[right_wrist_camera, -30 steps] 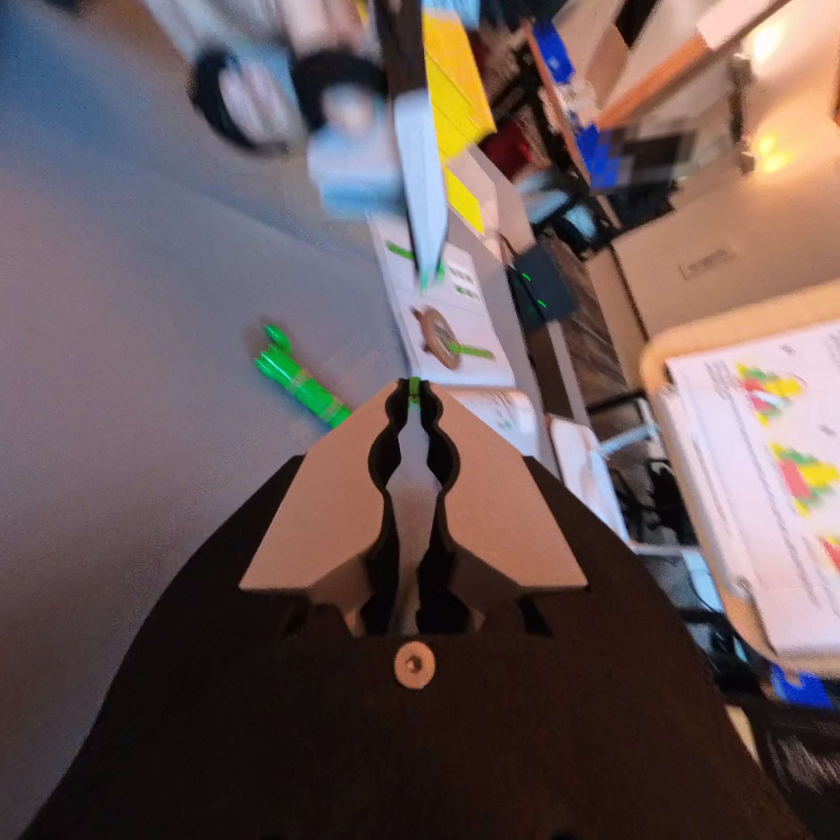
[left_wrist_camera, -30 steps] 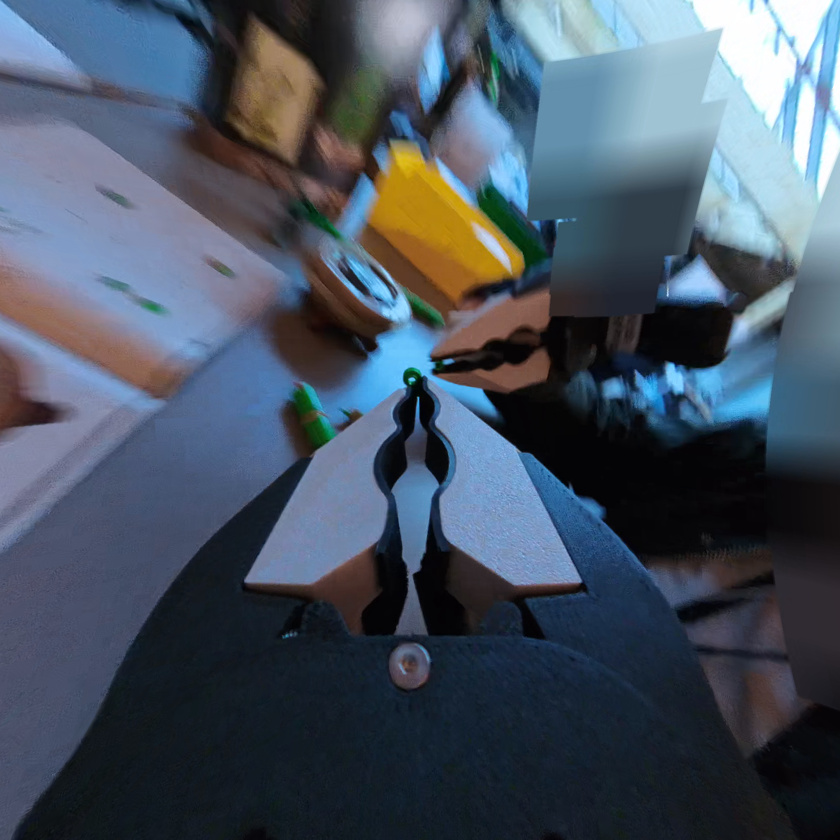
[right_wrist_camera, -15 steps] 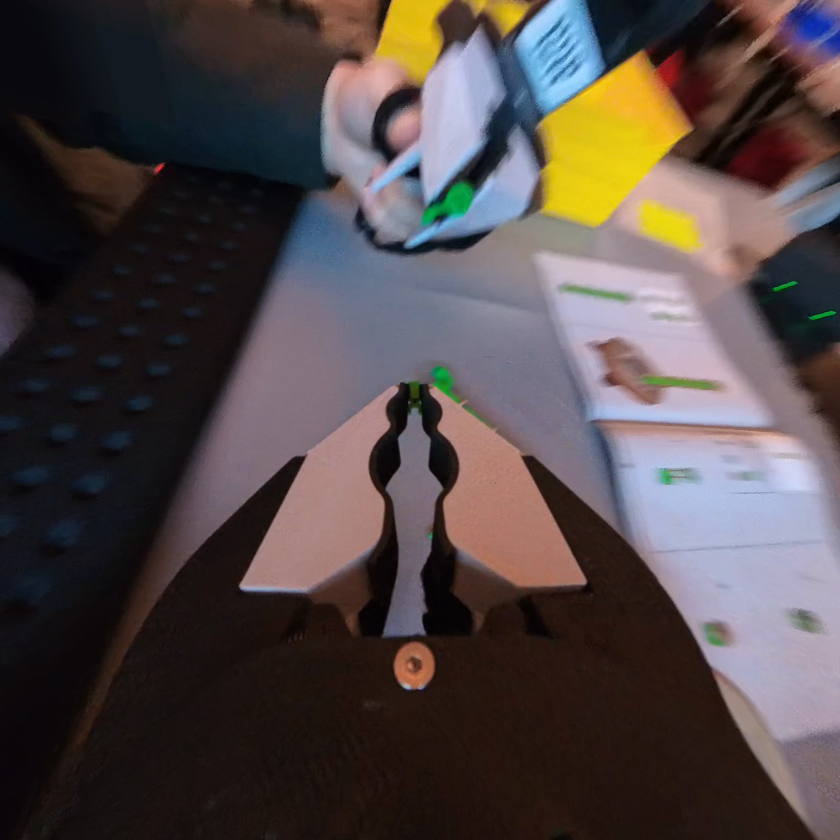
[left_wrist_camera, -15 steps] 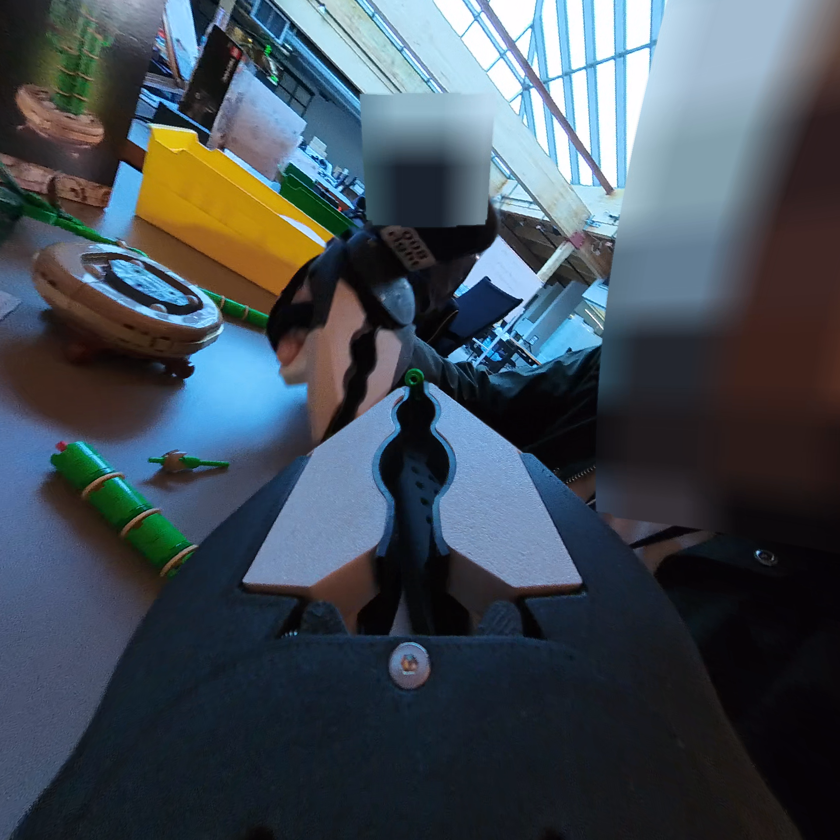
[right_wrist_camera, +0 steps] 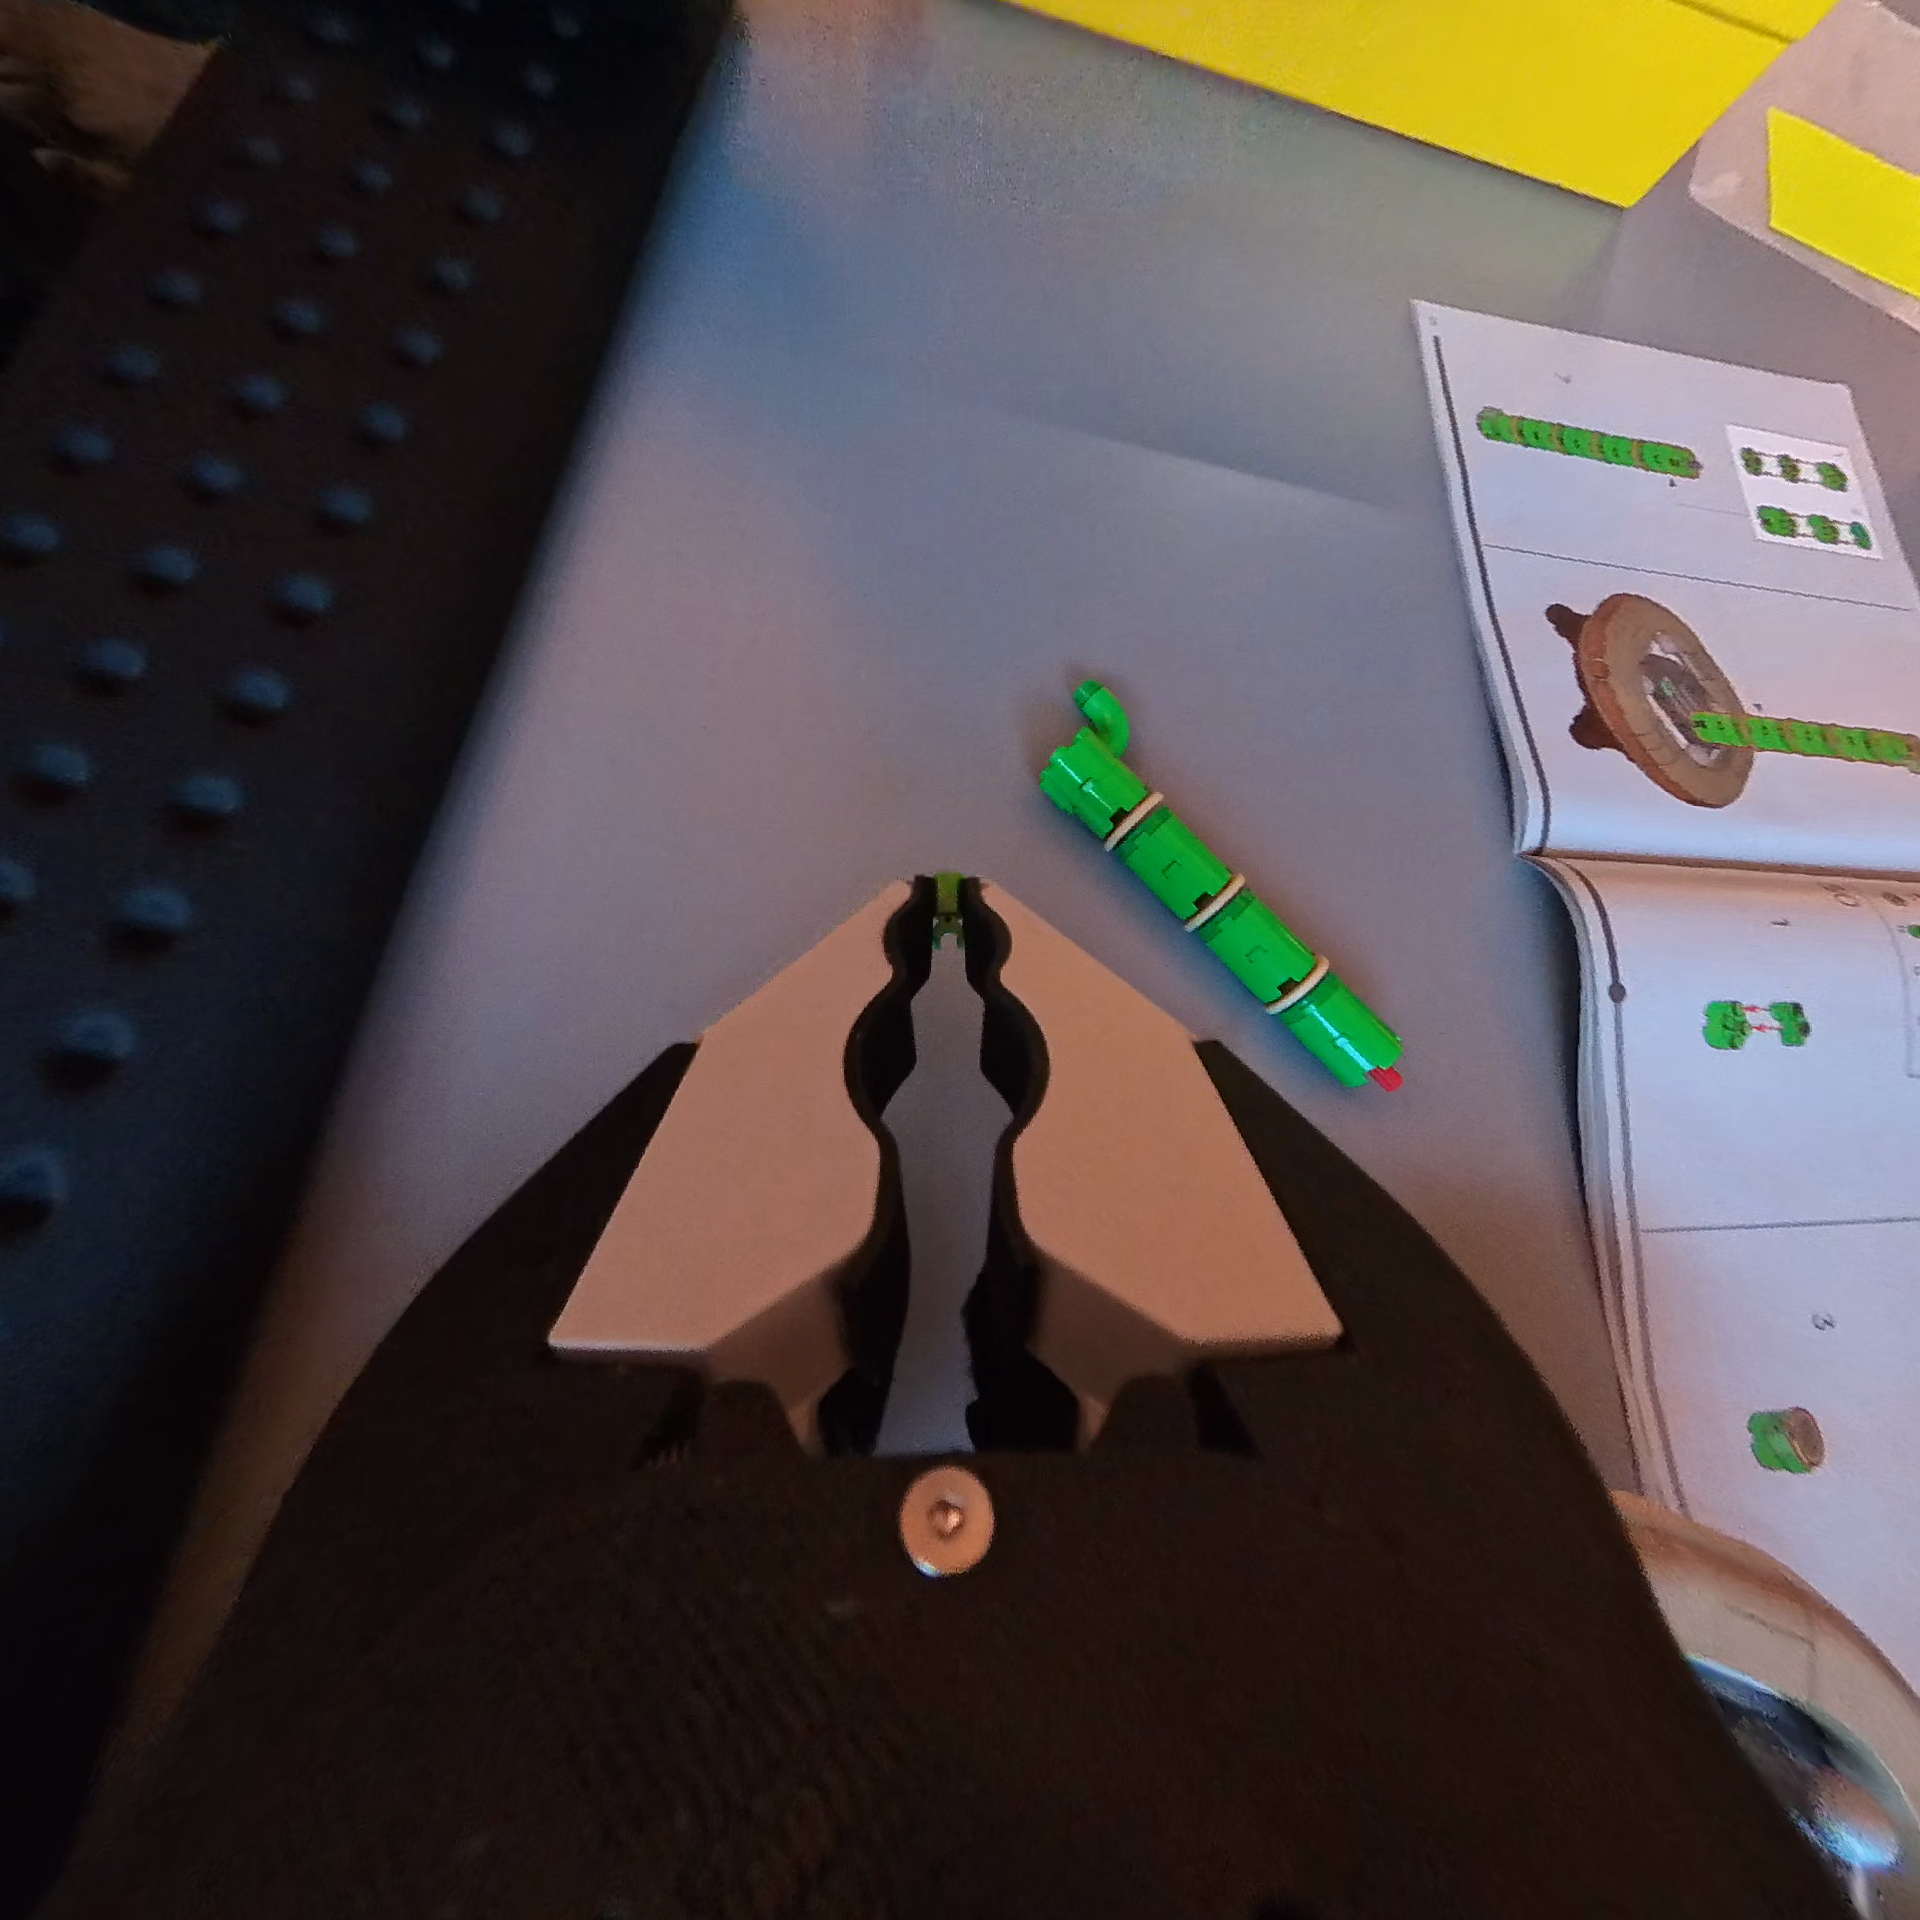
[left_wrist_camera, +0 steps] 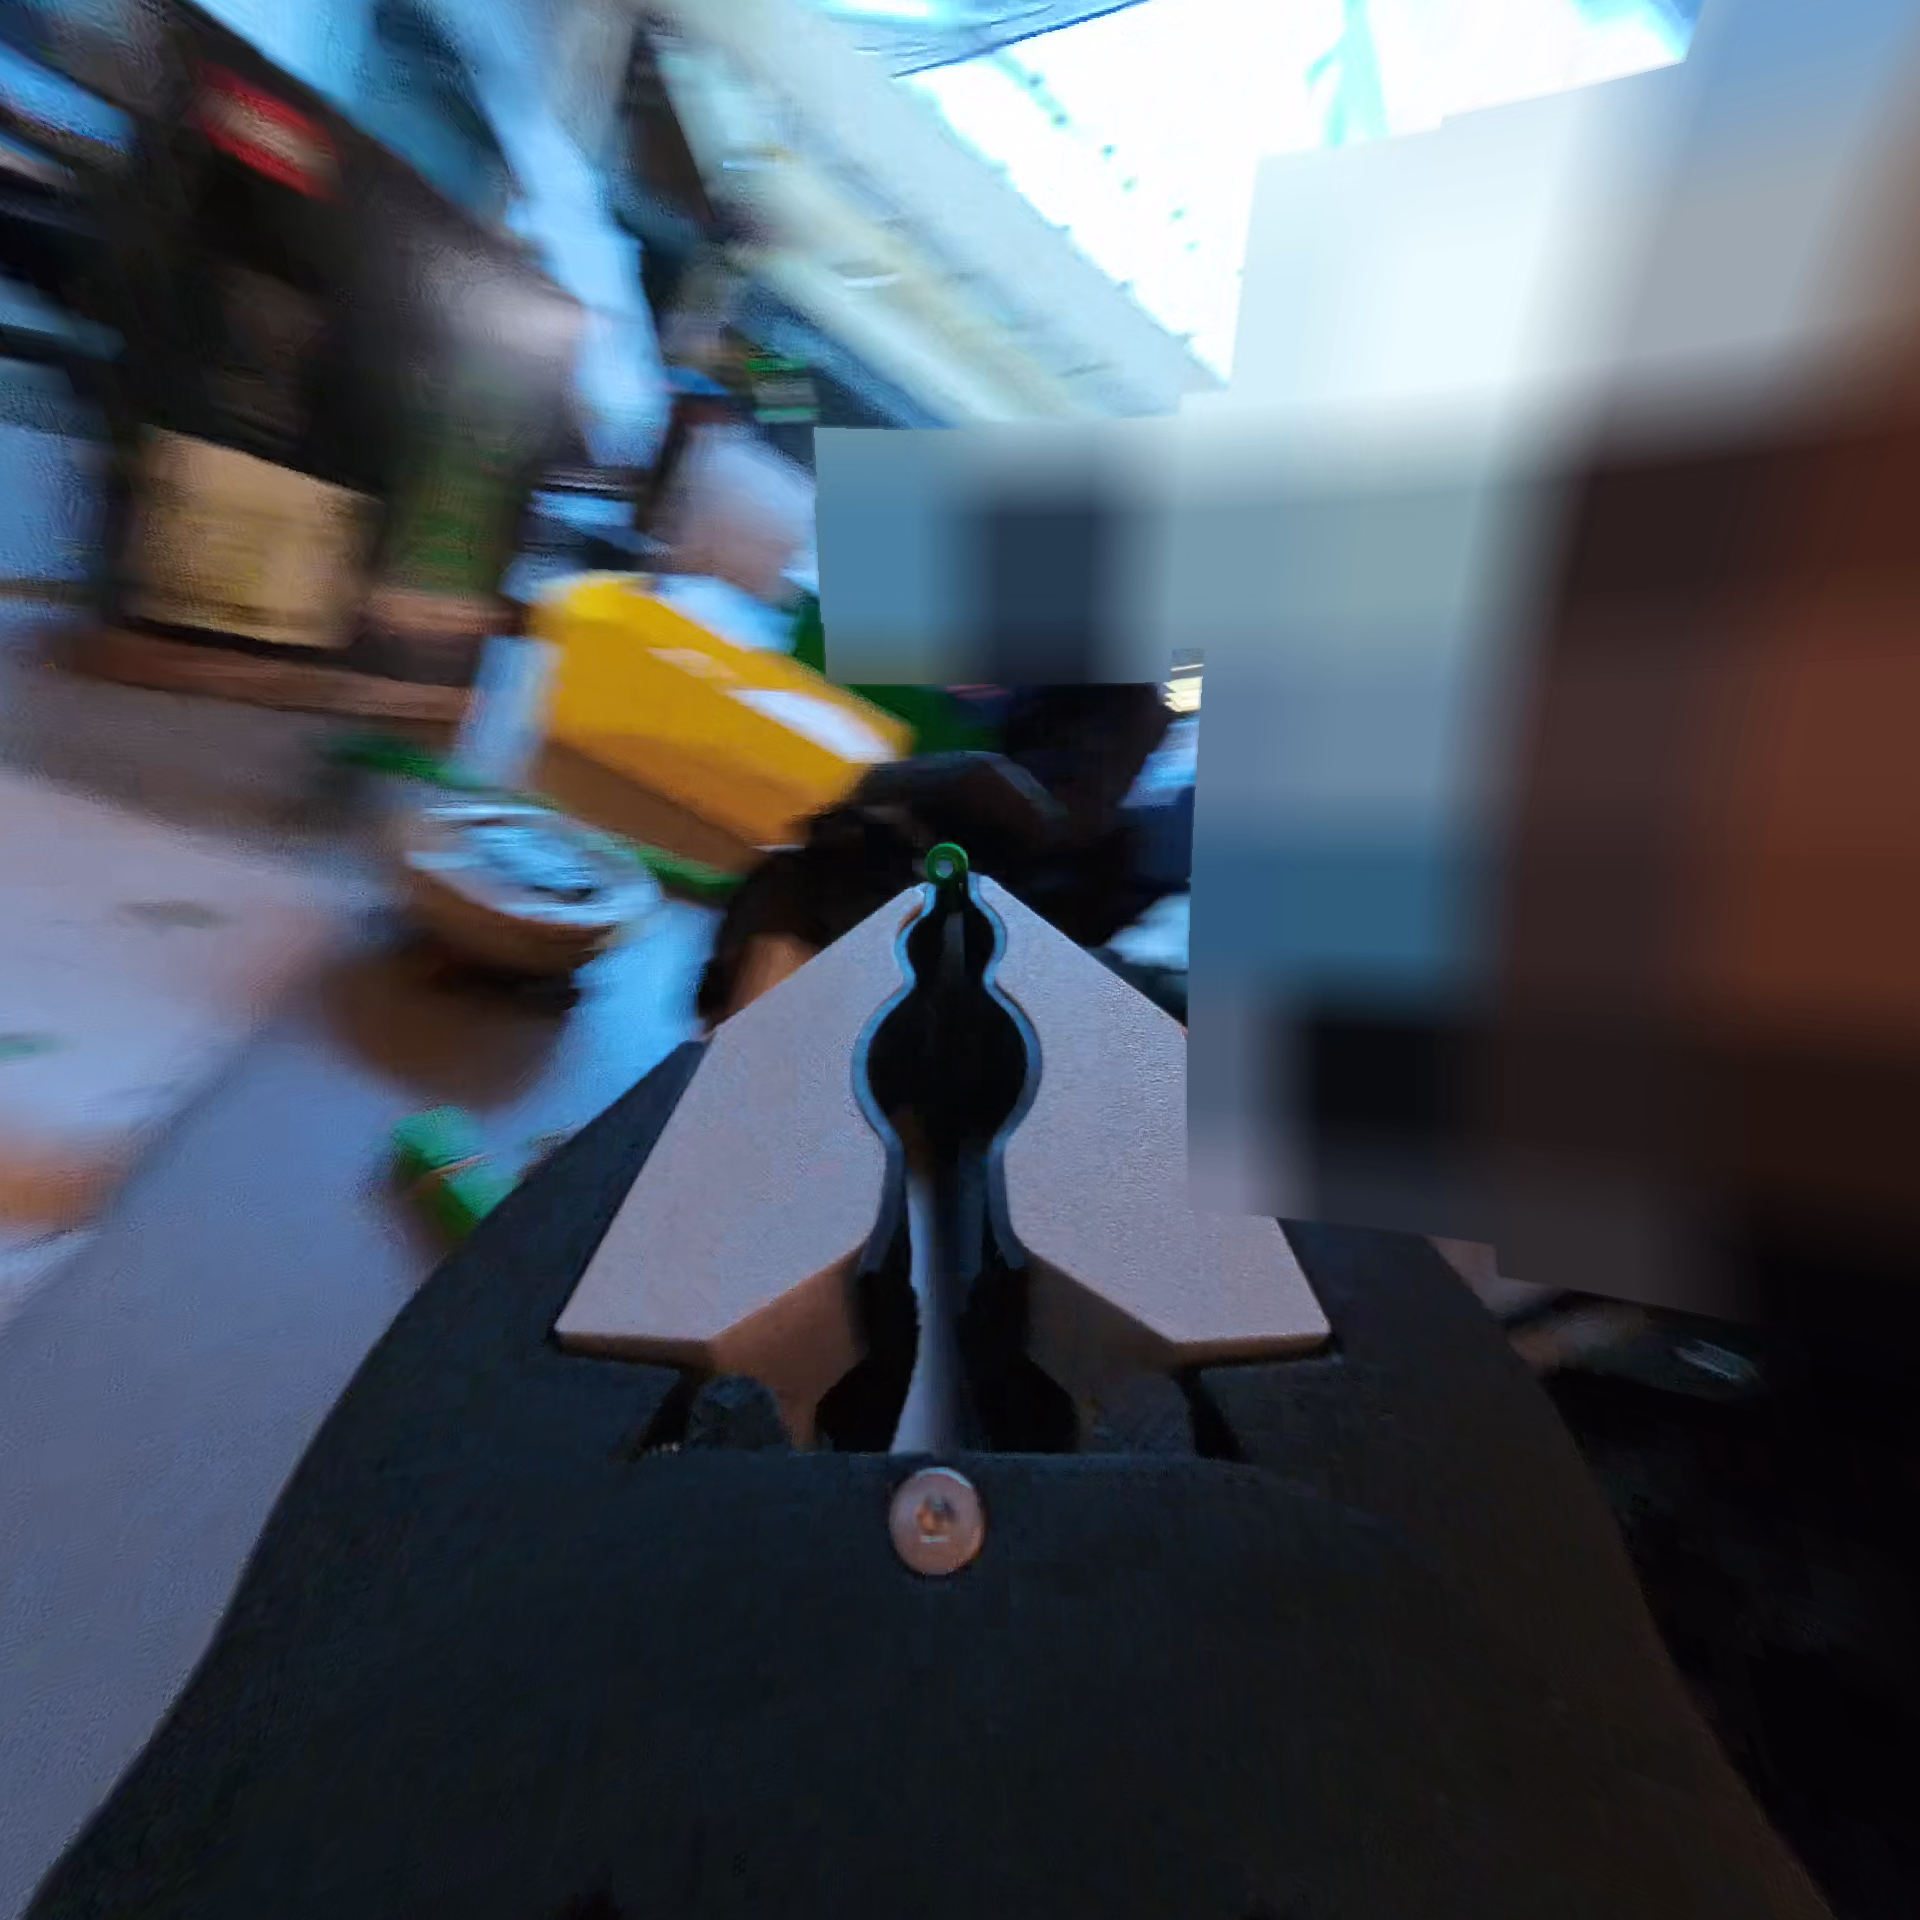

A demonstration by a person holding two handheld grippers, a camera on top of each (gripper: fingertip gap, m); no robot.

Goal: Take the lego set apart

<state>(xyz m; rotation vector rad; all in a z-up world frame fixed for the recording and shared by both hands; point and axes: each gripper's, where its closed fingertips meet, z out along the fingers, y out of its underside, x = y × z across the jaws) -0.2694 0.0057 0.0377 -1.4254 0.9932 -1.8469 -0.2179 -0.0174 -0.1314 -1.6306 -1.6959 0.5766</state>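
My left gripper point(left_wrist_camera: 948, 902) is shut on a small green lego piece point(left_wrist_camera: 945, 864) whose ring end sticks out past the tips. My right gripper point(right_wrist_camera: 945, 896) is shut on another small green lego piece point(right_wrist_camera: 947, 906), held above the grey table point(right_wrist_camera: 831, 520). A green segmented lego stalk point(right_wrist_camera: 1216, 888) with cream rings and a red tip lies on the table just right of the right gripper; its end also shows blurred in the left wrist view point(left_wrist_camera: 447, 1169). The round brown lego base point(left_wrist_camera: 525, 894) stands blurred on the table in the left wrist view.
An open instruction booklet point(right_wrist_camera: 1714, 831) lies at the table's right. A yellow bin point(left_wrist_camera: 696, 717) stands behind the base and at the top of the right wrist view point(right_wrist_camera: 1455, 83). A black studded mat point(right_wrist_camera: 208, 520) borders the table on the left. A person sits at right. Left tips to right tips: about 20 cm. The green segmented lego stalk point(right_wrist_camera: 1216, 888) is about 6 cm from my right fingertips and 20 cm from my left.
The right gripper has swung down over the table, near the green stalk. The left wrist view has swung and blurred, now facing the base and yellow bin. Both grippers stay shut on their pieces.
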